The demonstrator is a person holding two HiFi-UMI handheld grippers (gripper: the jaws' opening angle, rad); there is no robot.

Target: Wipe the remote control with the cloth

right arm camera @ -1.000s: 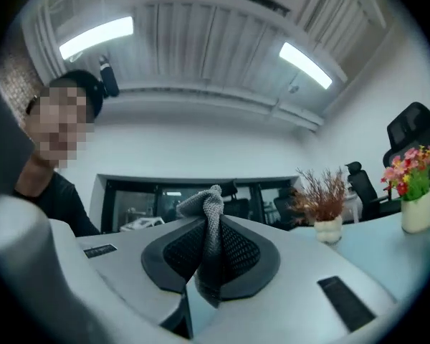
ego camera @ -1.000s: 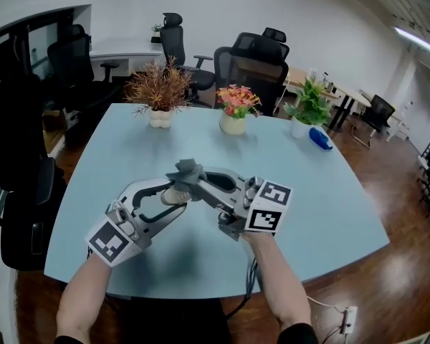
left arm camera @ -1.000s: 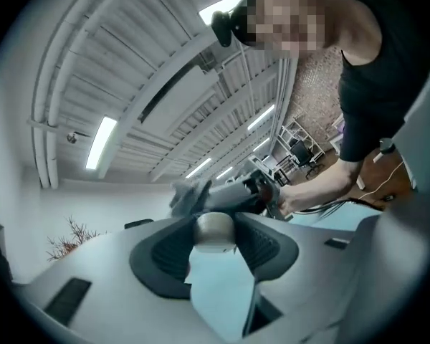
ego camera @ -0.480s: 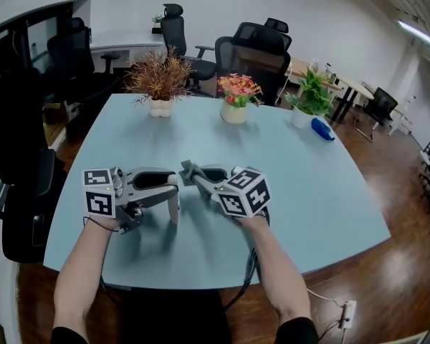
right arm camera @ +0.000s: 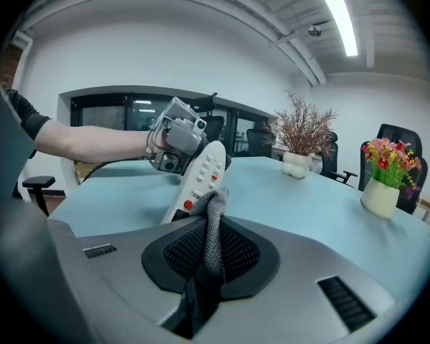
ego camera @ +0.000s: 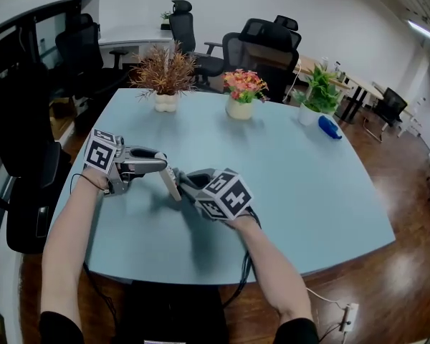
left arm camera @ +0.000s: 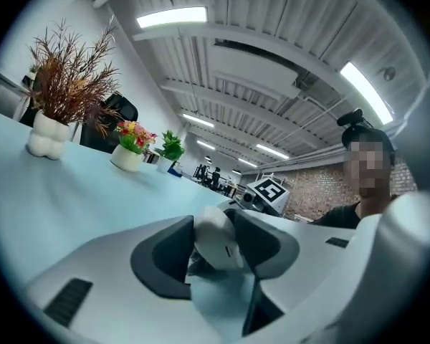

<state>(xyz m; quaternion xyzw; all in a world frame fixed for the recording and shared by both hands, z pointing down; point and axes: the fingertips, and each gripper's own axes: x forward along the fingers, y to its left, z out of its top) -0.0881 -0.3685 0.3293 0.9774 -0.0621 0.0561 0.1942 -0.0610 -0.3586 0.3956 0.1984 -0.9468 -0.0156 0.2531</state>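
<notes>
Remote control, pinched by one end in the left gripper and tilted above the table, could have slipped loose, since those jaws had just eased wider, once the right gripper, closed on the grey cloth, rubbed against it.

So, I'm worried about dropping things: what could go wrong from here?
The left tongs, jaws just eased wider, hold the remote by one end only; wiping pressure could lever it loose onto the table. The right tongs pinch just a fold of cloth, so it might pull out.
</notes>
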